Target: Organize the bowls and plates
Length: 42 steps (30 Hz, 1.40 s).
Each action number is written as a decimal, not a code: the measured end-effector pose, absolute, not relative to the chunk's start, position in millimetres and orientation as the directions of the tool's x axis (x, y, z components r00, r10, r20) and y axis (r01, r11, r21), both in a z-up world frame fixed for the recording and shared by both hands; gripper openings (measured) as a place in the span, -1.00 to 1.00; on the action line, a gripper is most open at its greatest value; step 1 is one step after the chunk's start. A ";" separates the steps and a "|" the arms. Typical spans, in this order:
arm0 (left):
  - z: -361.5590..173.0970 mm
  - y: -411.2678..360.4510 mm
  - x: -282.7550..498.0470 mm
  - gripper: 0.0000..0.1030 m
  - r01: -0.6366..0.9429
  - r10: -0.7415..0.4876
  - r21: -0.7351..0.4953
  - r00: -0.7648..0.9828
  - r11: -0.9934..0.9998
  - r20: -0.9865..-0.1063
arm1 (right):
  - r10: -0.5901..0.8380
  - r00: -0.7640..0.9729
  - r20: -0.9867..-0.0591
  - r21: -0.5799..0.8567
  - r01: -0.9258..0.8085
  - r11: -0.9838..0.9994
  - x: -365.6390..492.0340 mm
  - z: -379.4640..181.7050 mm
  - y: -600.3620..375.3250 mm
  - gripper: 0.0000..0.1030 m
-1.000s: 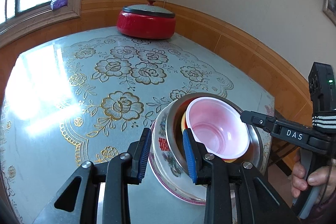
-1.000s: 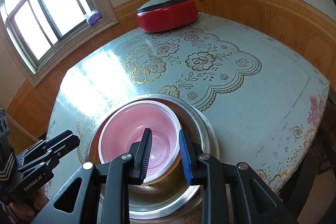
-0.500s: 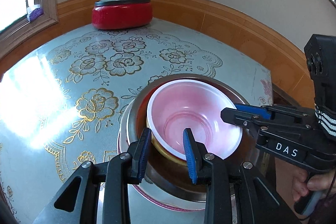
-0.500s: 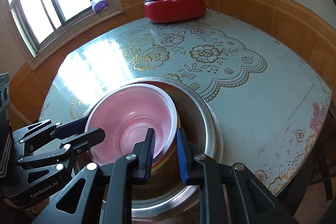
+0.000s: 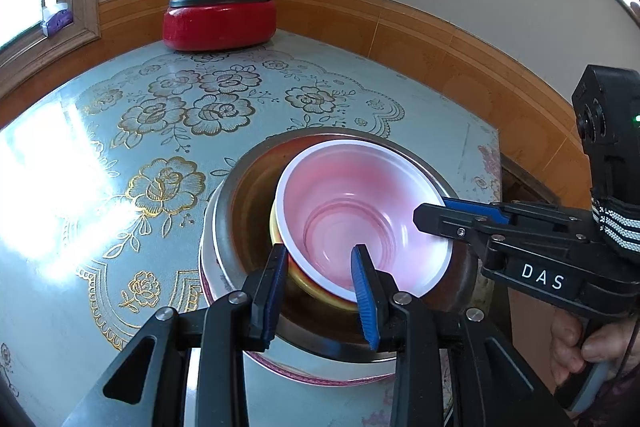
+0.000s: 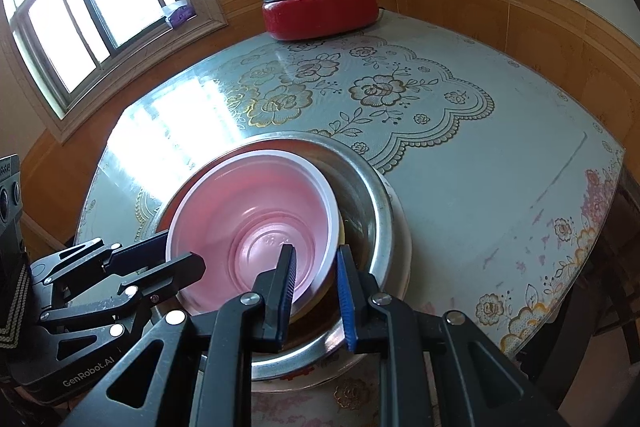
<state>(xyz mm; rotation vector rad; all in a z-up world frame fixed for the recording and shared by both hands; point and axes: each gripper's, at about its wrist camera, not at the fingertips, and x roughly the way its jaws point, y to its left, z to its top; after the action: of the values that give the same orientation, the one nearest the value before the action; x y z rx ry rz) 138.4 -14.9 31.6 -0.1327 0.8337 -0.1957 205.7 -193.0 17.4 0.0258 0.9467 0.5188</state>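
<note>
A pink plastic bowl [image 5: 362, 223] sits tilted inside a yellow bowl [image 5: 316, 287], both nested in a steel basin [image 5: 236, 211] on a floral plate [image 6: 402, 227] at the near edge of the table [image 5: 120, 155]. The left gripper [image 5: 320, 267] straddles the pink bowl's near rim, its jaws just opening, pads not pressing. The right gripper [image 6: 314, 267] pinches the opposite rim. A red lidded pot [image 6: 320, 11] stands far across

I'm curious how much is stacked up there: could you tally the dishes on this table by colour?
Pink bowl: 1
Yellow bowl: 1
Steel bowl: 1
White floral dish: 1
Red lidded pot: 1
Total: 5
</note>
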 end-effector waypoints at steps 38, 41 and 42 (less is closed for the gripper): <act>2.1 49.4 110.3 -0.10 -0.081 -0.187 -0.319 0.665 0.944 -0.723 | 0.554 0.448 -0.702 0.497 -0.249 0.831 193.2 -26.5 -250.6 -0.61; 0.1 49.3 110.6 -0.10 -0.067 -0.201 -0.325 0.663 0.943 -0.721 | 0.545 0.447 -0.709 0.472 -0.272 0.839 191.3 -24.2 -247.6 -0.60; 0.1 48.6 110.6 -0.10 -0.063 -0.201 -0.321 0.663 0.945 -0.721 | 0.538 0.450 -0.713 0.459 -0.279 0.843 190.2 -23.1 -245.9 -0.60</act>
<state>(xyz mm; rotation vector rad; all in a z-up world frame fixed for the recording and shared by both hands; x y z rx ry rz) 110.6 48.6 0.1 -0.3348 0.8468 -0.0793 190.2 -245.9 -23.2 0.2936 0.9827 0.5142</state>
